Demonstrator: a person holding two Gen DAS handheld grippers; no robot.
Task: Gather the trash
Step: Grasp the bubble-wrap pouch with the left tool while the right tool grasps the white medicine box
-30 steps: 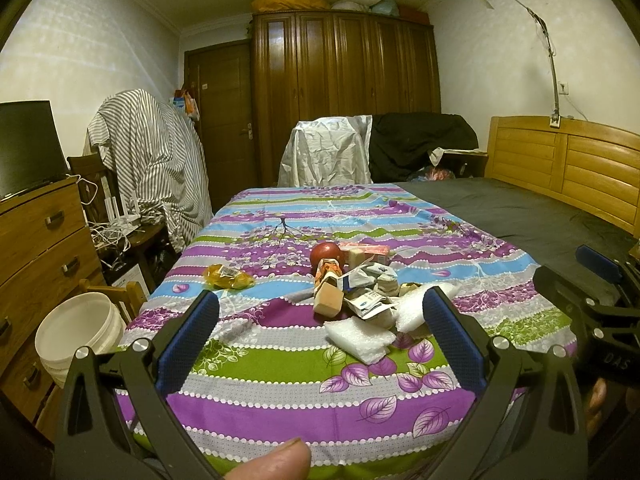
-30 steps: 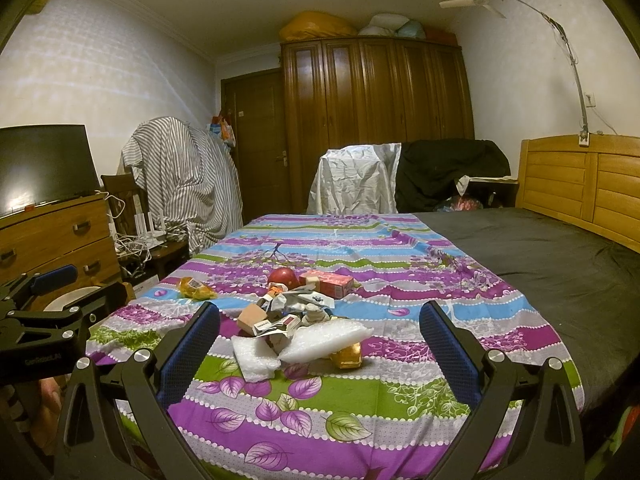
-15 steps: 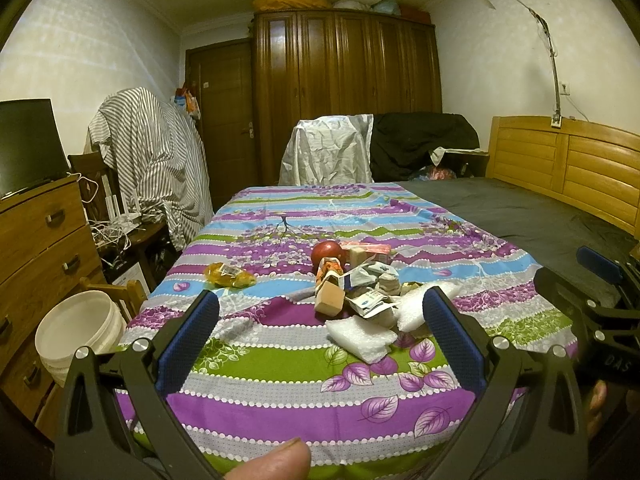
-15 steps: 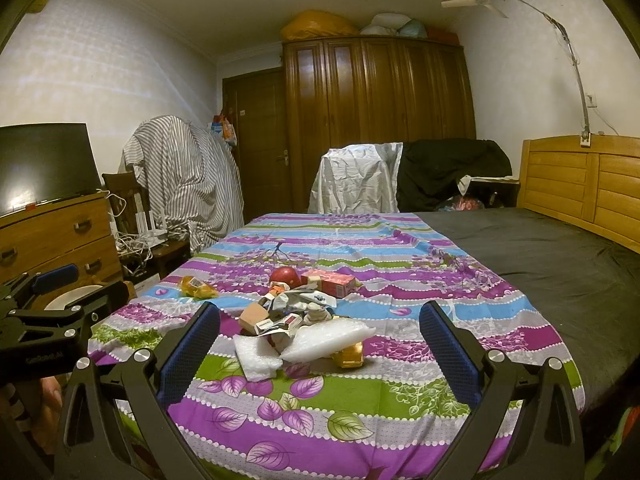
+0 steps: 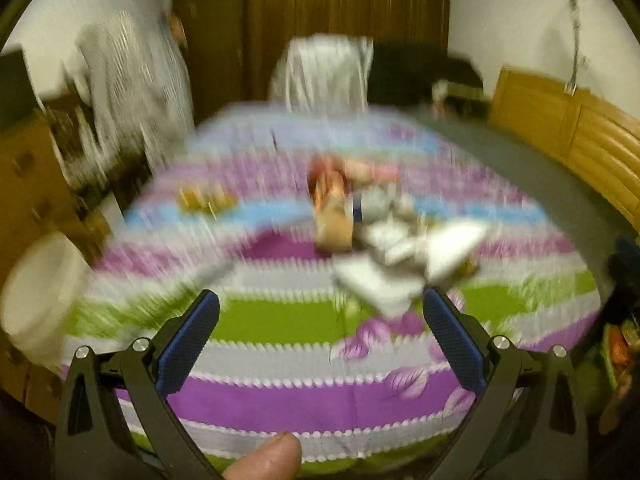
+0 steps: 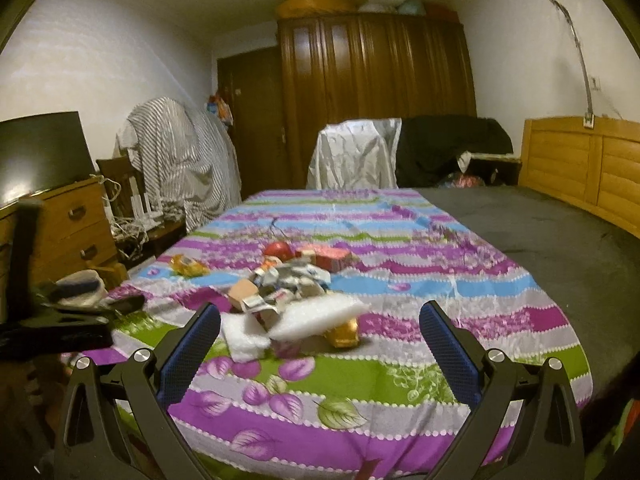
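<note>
Trash (image 6: pixel 296 300): heaped mid-bed on striped sheet (image 6: pixel 360 384), uncollected. Wrapper (image 6: pixel 187 266): apart, far left. Left gripper (image 5: pixel 320 344), right gripper (image 6: pixel 318 346): fingers spread wide, empty, near edge. Progress: nothing gathered; everything remains.

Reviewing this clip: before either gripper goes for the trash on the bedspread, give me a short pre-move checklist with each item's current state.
1. Left gripper jaws apart and holding nothing: ok.
2. Right gripper jaws apart and holding nothing: ok.
3. Trash pile in view, ahead of both grippers on the striped bedspread: ok.
4. Left wrist view sharp enough to aim by: not ok, it is heavily motion-blurred.
5. Stray yellow wrapper, lying apart from the pile to its left, located: ok.
6. Container for the trash: cannot tell; a white bucket stands beside the bed, but its purpose is not shown.
</note>
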